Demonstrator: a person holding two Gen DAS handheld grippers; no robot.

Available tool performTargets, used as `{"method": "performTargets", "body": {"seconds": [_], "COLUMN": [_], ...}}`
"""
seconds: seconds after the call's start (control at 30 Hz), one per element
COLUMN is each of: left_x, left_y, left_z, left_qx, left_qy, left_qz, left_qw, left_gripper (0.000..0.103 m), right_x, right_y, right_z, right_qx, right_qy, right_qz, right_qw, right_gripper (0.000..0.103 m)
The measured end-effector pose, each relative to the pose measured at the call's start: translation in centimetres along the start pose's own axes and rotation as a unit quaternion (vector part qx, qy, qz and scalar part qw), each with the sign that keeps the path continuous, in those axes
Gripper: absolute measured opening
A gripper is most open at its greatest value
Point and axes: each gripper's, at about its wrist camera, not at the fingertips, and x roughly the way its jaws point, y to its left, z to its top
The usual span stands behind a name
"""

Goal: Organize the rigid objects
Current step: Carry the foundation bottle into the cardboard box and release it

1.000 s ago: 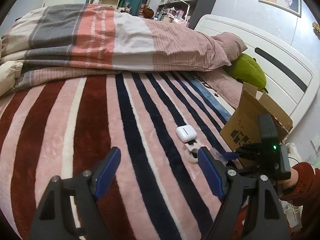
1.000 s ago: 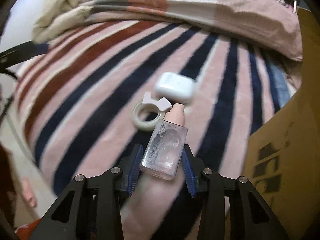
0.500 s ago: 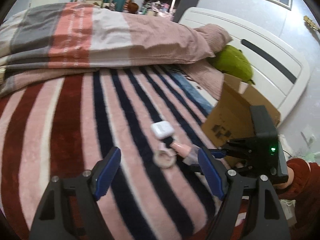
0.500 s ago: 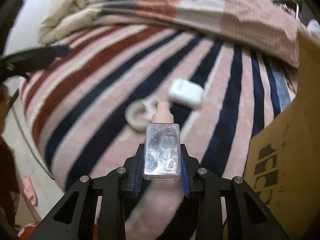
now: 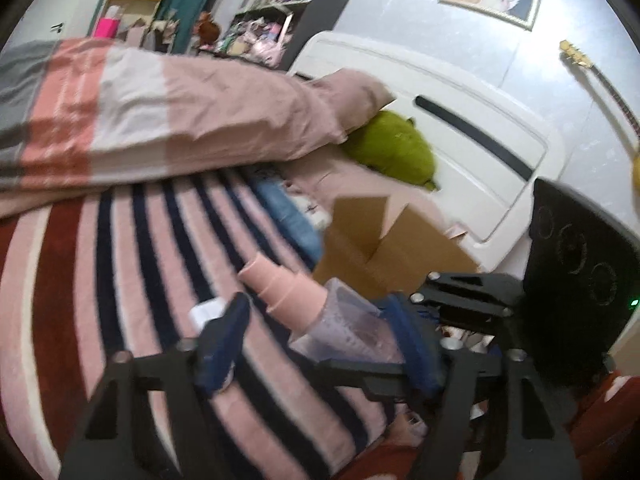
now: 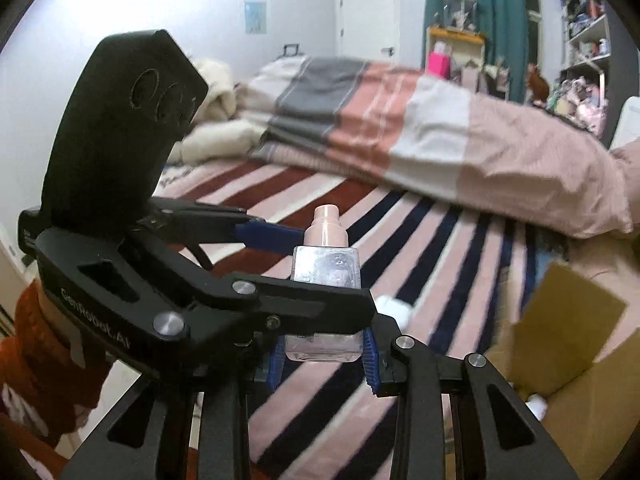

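A clear bottle [image 6: 325,268] with a pink cap [image 5: 280,284] is lifted above the striped blanket, cap pointing away from the right wrist camera. My right gripper [image 6: 324,356] is shut on its base. My left gripper [image 5: 318,344] has come across from the side and its jaws are closing with the bottle between them. Its left finger [image 5: 224,340] still stands apart from the bottle, and its other finger is close against the body. A white earbud case [image 6: 394,308] lies on the blanket below. An open cardboard box [image 5: 400,248] stands at the bed's edge.
A folded pink and grey quilt [image 5: 160,112] fills the back of the bed. A green plush toy [image 5: 392,148] rests by the white headboard [image 5: 460,120]. The person's red sleeve [image 6: 36,352] shows beside the left gripper. Shelves and a teal curtain stand behind the bed.
My right gripper closed on the bottle and lifted it off the blanket. The left gripper rose, swung over to it, and narrowed its jaws around it.
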Motion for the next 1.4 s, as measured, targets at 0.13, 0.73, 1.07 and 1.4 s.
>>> {"method": "performTargets", "body": {"seconds": [0.13, 0.73, 1.07, 1.4], "left_x": [2.2, 17.6, 16.5, 9.5], "left_y": [-2.7, -10.3, -10.6, -8.6], "left_z": [2.4, 5.4, 5.9, 6.1], "left_qx": [0.017, 0.060, 0.069, 0.068], "left_qy": [0.005, 0.142, 0.119, 0.065], "left_qz": [-0.018, -0.031, 0.003, 0.040], "left_qw": [0.9997, 0.9876, 0.9905, 0.9947], "left_gripper": [0.050, 0.050, 0.080, 0.084], "right_x": [-2.3, -5.2, -5.8, -6.6], "right_y": [-2.9, -16.1, -15.3, -12.7], "right_z": [-0.2, -5.2, -5.5, -3.8], "right_qx": [0.021, 0.117, 0.094, 0.064], "right_qy": [-0.017, 0.076, 0.080, 0.069], "right_qz": [-0.011, -0.074, -0.102, -0.113], "right_qw": [1.000, 0.987, 0.987, 0.989], "right_gripper": [0.027, 0.027, 0.046, 0.054]}}
